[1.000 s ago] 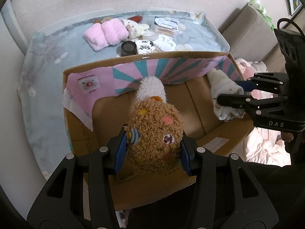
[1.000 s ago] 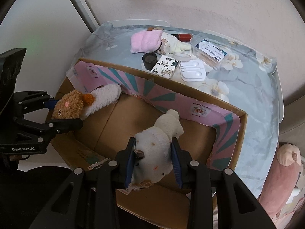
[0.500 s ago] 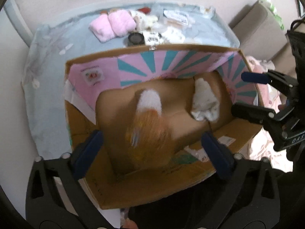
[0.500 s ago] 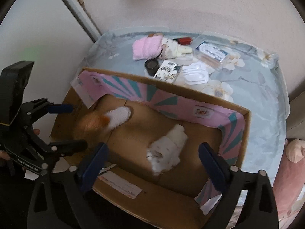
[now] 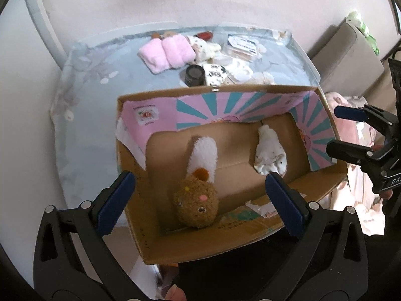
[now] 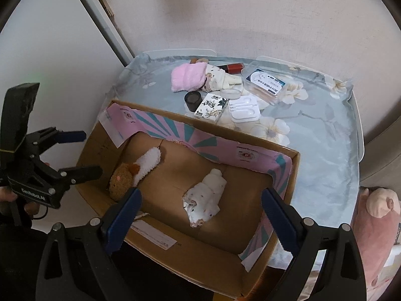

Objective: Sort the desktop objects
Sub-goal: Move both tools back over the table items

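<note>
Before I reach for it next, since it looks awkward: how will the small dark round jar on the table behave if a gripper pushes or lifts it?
The dark jar looks rigid and squat, so it will probably slide rather than tip. Its round wall may slip or twist between flat pads. The patterned box sits right beside it, so a sideways push would likely shove that too.

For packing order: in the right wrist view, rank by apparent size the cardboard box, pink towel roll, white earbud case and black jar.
1. cardboard box
2. pink towel roll
3. white earbud case, close to the towel roll, so unsure
4. black jar
</note>
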A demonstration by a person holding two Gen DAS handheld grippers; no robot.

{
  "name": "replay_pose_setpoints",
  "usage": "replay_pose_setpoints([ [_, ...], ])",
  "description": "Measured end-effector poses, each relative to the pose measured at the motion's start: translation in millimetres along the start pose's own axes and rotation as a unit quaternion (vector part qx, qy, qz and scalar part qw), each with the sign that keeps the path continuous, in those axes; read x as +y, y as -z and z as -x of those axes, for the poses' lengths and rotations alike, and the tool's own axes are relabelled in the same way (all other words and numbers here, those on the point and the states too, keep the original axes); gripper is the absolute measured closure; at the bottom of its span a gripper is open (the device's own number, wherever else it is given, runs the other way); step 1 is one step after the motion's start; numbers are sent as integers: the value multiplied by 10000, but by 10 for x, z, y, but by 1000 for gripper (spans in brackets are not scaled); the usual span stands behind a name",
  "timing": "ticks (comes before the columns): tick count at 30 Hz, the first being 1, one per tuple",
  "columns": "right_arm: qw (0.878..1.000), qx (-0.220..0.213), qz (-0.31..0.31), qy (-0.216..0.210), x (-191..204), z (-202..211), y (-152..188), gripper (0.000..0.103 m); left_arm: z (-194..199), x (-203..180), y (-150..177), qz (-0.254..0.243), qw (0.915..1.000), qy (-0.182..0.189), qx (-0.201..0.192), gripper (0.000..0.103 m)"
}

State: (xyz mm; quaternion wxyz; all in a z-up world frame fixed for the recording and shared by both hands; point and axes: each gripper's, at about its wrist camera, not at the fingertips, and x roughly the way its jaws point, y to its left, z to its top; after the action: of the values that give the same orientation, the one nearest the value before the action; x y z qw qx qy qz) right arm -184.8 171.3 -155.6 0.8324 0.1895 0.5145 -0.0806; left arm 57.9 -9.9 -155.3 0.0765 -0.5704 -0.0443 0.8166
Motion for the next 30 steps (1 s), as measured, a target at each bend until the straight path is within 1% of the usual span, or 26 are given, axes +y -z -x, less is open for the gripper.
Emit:
replay_pose_setpoints([
  [6,10000,-30,19,-20,-77,60,-8,7,104,46,-39,64,9999,-79,-140,0],
  [10,9999,-117,128,3,-151,145,-69,7,226,66,-107,70,9992,-141,-362,0],
  [11,9997,-123,234,-9,-170,170,-89,7,242,68,-123,61,9990,-174,-396,0],
  [14,9987,-222,451,128,-235,243,-154,7,290,86,-198,33,9987,-214,-471,0],
  [18,9963,-345,780,120,-353,320,-244,7,345,102,-300,-8,9978,-227,-617,0],
  [22,9933,-418,1070,159,-502,341,-348,7,433,123,-443,-283,9955,-383,-817,0],
  [25,9907,-412,1277,214,-611,322,-471,7,498,156,-632,-642,9920,-559,-929,0],
  [30,9835,-424,1749,197,-694,274,-764,7,432,216,-997,-1310,9855,-678,-835,0],
])
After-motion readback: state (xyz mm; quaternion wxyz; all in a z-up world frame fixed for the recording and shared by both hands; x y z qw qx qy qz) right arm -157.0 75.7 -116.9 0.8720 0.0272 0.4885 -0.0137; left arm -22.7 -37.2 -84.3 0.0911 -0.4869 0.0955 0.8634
